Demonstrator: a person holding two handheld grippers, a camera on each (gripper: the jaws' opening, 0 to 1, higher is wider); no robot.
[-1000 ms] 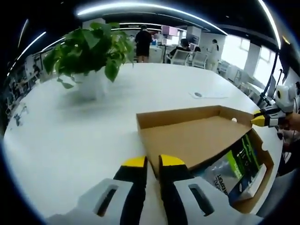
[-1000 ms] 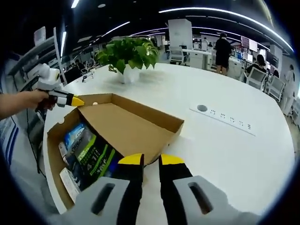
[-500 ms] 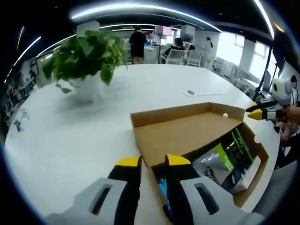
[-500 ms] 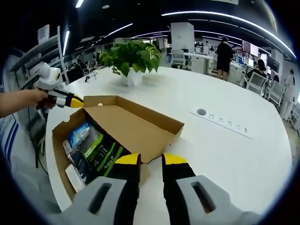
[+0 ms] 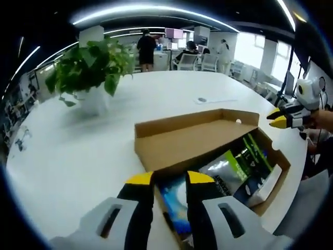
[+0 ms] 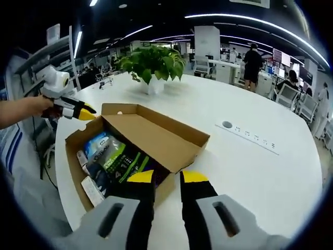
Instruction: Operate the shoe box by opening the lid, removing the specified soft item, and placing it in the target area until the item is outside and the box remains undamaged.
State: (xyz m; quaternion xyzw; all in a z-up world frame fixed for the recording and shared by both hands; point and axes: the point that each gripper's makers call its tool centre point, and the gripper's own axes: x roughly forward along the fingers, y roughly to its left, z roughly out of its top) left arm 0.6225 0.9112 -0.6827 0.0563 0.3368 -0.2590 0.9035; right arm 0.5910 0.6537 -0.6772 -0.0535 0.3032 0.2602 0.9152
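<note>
A brown cardboard shoe box [image 5: 273, 179] [image 6: 73, 161] lies on the white table. Its lid [image 5: 192, 143] [image 6: 151, 138] is tilted up and covers only part of the box. Soft packets lie inside: a green-and-black one [image 5: 244, 161] [image 6: 122, 159] and a blue one [image 5: 174, 200] [image 6: 99, 143]. My left gripper [image 5: 169, 178] [image 6: 89, 110] stands at one end of the box, jaws slightly apart, with the lid's corner just ahead. At the opposite end my right gripper [image 6: 167, 176] [image 5: 276, 117] is likewise a little open. I cannot tell whether either touches the lid.
A potted green plant [image 5: 88, 67] [image 6: 153, 62] stands farther along the table [image 5: 73, 151] [image 6: 250, 177]. A flat power strip [image 6: 252, 134] lies beyond the box. The box sits close to the table's edge. People, chairs and desks are far behind.
The lid has tilted up further and more of the packets show. Both pairs of jaws stand slightly wider apart. Both cameras have shifted.
</note>
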